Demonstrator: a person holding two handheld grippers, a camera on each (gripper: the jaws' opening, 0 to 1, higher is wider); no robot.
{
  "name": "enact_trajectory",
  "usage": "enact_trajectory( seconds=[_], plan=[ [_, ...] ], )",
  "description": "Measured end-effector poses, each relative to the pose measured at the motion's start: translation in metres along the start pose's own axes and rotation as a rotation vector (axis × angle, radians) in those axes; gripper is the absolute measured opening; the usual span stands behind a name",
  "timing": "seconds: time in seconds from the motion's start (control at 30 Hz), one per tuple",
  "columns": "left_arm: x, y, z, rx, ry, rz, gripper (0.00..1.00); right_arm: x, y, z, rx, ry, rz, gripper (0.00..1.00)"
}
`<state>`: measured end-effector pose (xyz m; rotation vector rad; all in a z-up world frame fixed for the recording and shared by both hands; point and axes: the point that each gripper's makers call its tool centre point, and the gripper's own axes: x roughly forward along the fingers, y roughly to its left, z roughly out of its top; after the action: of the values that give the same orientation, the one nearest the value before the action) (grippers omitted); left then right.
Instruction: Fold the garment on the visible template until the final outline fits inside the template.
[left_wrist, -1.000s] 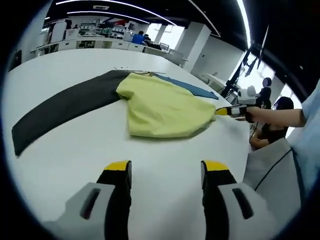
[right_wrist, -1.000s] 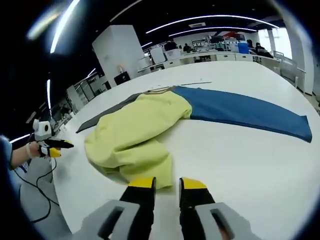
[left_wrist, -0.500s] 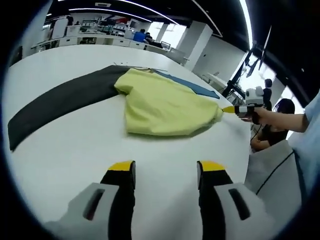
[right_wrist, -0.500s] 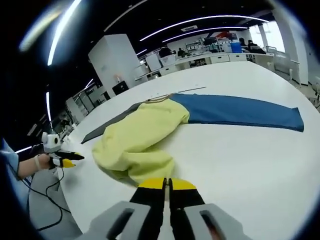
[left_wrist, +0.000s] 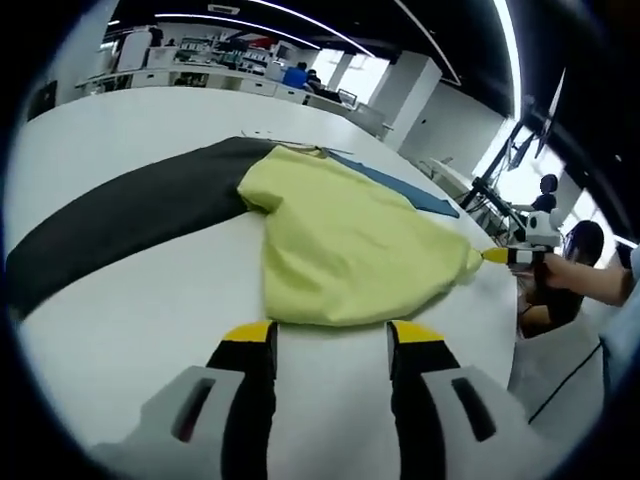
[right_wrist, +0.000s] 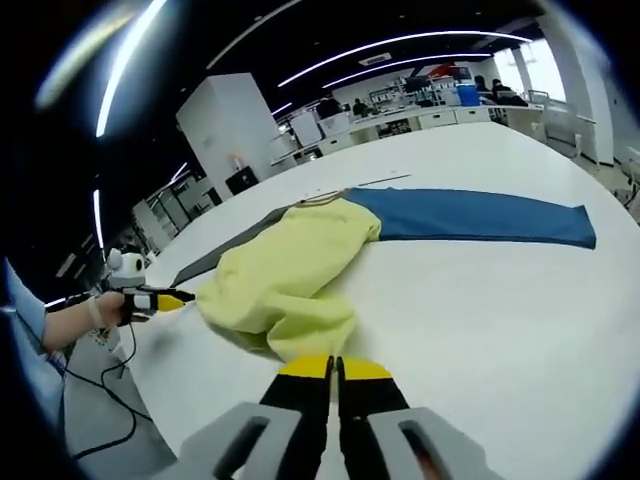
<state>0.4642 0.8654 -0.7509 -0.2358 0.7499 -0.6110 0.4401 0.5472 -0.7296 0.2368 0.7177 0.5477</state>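
Note:
A yellow garment (left_wrist: 350, 235) lies crumpled on the white table (left_wrist: 120, 300), across a dark grey template strip (left_wrist: 110, 215) and a blue template strip (left_wrist: 405, 182). My left gripper (left_wrist: 330, 338) is open, and the garment's near hem lies just ahead of its jaw tips. In the right gripper view, the garment (right_wrist: 285, 270) reaches down to my right gripper (right_wrist: 333, 368), which is shut on its near edge. The blue strip (right_wrist: 470, 215) runs off to the right there. The right gripper (left_wrist: 497, 257) also shows at the garment's stretched right corner, and the left gripper (right_wrist: 160, 298) beside its left edge.
The table's curved edge (left_wrist: 495, 300) runs close to the garment's right corner. A person sits beyond it (left_wrist: 575, 250). A cable hangs from the hand (right_wrist: 95, 312) holding the left gripper. Desks and people stand in the far background (right_wrist: 440, 100).
My right gripper shut on the garment's near edge and has pulled that corner outward. My left gripper moved in toward the garment's hem and stayed open.

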Motion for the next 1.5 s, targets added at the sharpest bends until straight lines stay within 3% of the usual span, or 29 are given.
enact_trajectory(
  seconds=[0.17, 0.27, 0.4, 0.57, 0.7, 0.77, 0.9, 1.07, 1.23, 1.5],
  plan=[
    [0.001, 0.011, 0.003, -0.076, -0.014, 0.025, 0.34, -0.003, 0.000, -0.003, 0.003, 0.002, 0.003, 0.00],
    [0.003, 0.018, 0.006, -0.072, -0.044, 0.042, 0.25, -0.003, -0.001, -0.004, 0.008, 0.003, -0.001, 0.00],
    [0.004, 0.020, 0.004, -0.087, -0.036, 0.048, 0.00, -0.003, -0.002, -0.005, 0.007, 0.003, -0.006, 0.00],
    [0.002, 0.010, 0.012, -0.004, -0.022, 0.035, 0.00, -0.004, -0.003, -0.003, 0.012, -0.004, -0.008, 0.00],
    [-0.002, -0.010, 0.045, 0.021, -0.069, -0.023, 0.00, -0.004, -0.004, 0.000, 0.009, -0.009, -0.008, 0.00],
    [-0.003, -0.027, 0.069, 0.062, -0.115, -0.080, 0.00, -0.005, -0.004, 0.001, 0.010, -0.015, -0.010, 0.00],
    [0.002, -0.045, 0.111, 0.088, -0.167, -0.118, 0.00, -0.005, -0.008, 0.002, 0.011, -0.018, -0.021, 0.00],
    [0.026, -0.043, 0.141, 0.075, -0.182, -0.130, 0.00, -0.005, -0.014, 0.006, 0.020, -0.029, -0.041, 0.00],
    [0.068, -0.027, 0.160, 0.029, -0.168, -0.103, 0.00, -0.005, -0.021, 0.008, 0.016, -0.026, -0.057, 0.00],
    [0.115, -0.011, 0.152, 0.029, -0.080, -0.067, 0.00, -0.003, -0.030, 0.006, 0.030, -0.022, -0.076, 0.00]
  ],
)
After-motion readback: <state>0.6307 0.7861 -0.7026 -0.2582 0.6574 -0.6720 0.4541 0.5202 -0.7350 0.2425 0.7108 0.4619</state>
